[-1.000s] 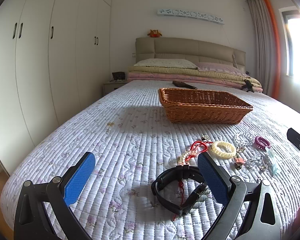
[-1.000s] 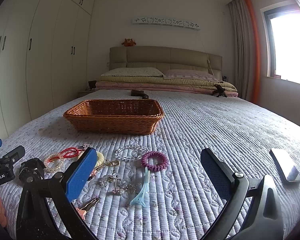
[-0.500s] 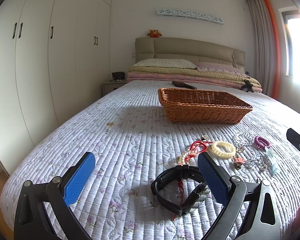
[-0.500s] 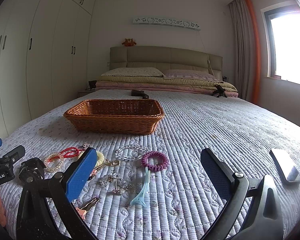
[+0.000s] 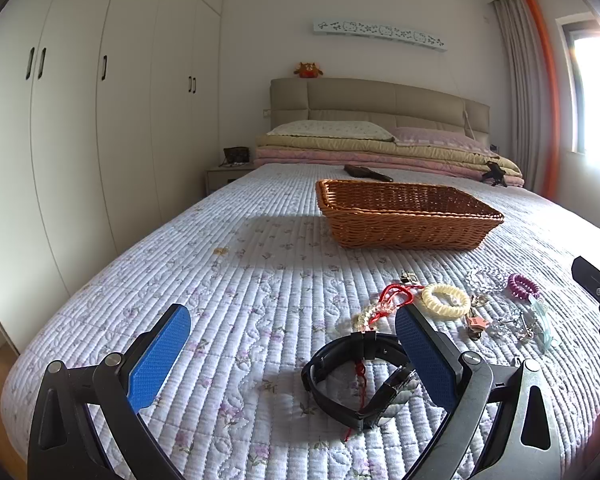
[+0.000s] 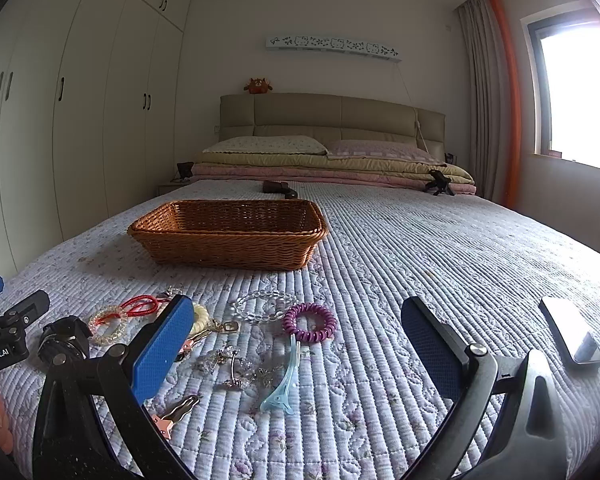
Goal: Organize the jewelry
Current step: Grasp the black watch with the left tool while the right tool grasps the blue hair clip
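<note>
A brown wicker basket [image 5: 408, 216] sits mid-bed; it also shows in the right wrist view [image 6: 228, 232]. Jewelry lies on the quilt in front of it: a black watch [image 5: 356, 380], a red cord bracelet [image 5: 396, 296], a cream bracelet [image 5: 446, 300], a clear bead bracelet [image 6: 264, 306], a purple coil tie [image 6: 309, 322], a light-blue hair clip [image 6: 286, 380]. My left gripper [image 5: 292, 354] is open, low over the quilt, the watch beside its right finger. My right gripper [image 6: 296, 354] is open above the hair clip and coil tie.
A phone [image 6: 572, 336] lies on the quilt at the right. Pillows and folded blankets [image 6: 332, 164] are stacked at the headboard. A dark object [image 6: 278, 188] lies behind the basket. White wardrobes [image 5: 80, 140] line the left wall.
</note>
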The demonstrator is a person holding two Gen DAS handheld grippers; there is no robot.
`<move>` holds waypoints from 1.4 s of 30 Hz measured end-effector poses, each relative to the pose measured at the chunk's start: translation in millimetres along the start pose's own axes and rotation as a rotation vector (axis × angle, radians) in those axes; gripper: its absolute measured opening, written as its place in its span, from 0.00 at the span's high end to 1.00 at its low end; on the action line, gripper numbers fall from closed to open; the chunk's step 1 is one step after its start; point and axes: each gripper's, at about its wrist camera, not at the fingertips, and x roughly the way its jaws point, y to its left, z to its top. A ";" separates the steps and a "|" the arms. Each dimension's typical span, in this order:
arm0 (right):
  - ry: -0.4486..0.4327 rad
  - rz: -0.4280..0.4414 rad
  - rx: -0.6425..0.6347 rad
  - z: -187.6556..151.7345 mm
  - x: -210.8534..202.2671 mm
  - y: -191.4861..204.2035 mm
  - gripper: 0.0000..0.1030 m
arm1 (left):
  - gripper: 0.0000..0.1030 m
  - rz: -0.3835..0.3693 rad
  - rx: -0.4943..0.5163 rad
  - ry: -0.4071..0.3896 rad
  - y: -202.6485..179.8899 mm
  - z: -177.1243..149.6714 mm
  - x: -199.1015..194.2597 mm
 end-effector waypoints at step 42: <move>0.441 0.049 -0.005 -36.0 53.2 5.6 0.60 | 0.55 -0.480 -0.193 0.560 28.3 3.2 85.3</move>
